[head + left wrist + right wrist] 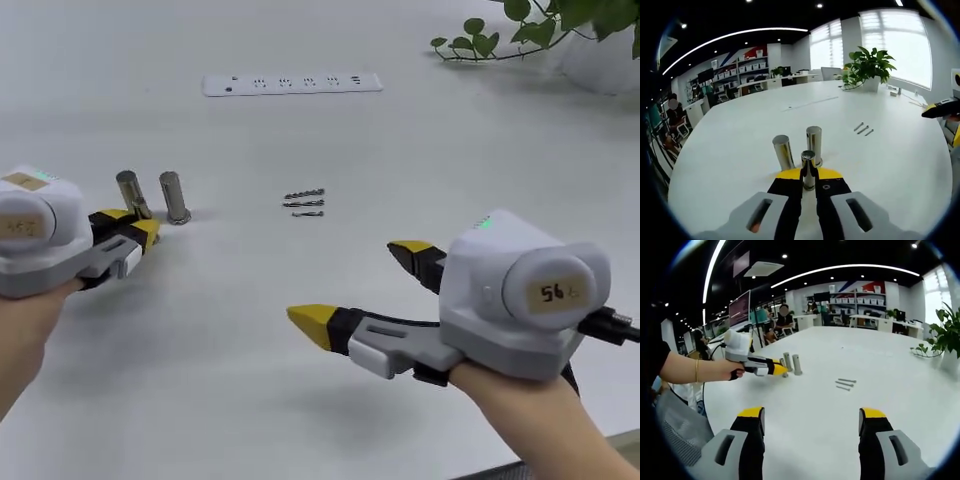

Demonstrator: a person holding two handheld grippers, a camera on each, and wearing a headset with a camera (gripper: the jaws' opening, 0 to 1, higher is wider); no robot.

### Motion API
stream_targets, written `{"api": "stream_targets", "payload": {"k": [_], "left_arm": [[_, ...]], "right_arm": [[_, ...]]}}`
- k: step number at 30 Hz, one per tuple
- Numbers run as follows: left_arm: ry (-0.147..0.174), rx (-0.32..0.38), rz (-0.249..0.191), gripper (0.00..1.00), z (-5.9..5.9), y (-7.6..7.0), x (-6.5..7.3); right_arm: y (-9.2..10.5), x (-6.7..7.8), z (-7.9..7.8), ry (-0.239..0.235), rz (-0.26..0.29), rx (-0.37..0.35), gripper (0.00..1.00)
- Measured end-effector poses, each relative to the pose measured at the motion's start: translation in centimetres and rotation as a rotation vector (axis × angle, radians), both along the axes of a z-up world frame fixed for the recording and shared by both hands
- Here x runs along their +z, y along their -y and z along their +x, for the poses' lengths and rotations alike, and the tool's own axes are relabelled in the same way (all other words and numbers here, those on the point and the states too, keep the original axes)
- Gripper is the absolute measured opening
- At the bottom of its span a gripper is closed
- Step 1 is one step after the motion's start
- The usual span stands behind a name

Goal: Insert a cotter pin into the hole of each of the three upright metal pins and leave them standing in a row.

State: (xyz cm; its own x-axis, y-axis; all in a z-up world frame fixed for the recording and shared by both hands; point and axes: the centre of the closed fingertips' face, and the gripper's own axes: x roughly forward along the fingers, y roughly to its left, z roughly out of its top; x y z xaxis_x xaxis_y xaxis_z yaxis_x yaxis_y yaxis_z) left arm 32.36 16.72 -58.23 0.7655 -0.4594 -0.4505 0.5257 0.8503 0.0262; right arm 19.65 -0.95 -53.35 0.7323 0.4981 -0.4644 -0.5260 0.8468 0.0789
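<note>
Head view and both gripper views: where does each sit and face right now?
Head view: on the headset, looking down at the table; shows left gripper, right gripper and right forearm.
Left gripper view: on the left gripper, facing along jaws shut on a metal pin, toward the plant.
Right gripper view: on the right gripper, facing between open jaws toward the left arm.
All three share the cotter pins.

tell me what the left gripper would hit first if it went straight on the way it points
Probably the standing pin dead ahead: the left gripper, shut on the held pin, lines up with it. The second standing pin sits just off that line; depth is hard to judge.
</note>
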Motion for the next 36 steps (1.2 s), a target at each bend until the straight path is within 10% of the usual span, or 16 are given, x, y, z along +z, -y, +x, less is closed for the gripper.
{"api": "stream_targets", "payload": {"k": [36], "left_arm": [[-0.032, -0.018, -0.039, 0.06, -5.9, 6.3, 0.3]], "right_arm": [[0.0, 0.1, -0.6, -0.012, 0.026, -0.008, 0.7]]}}
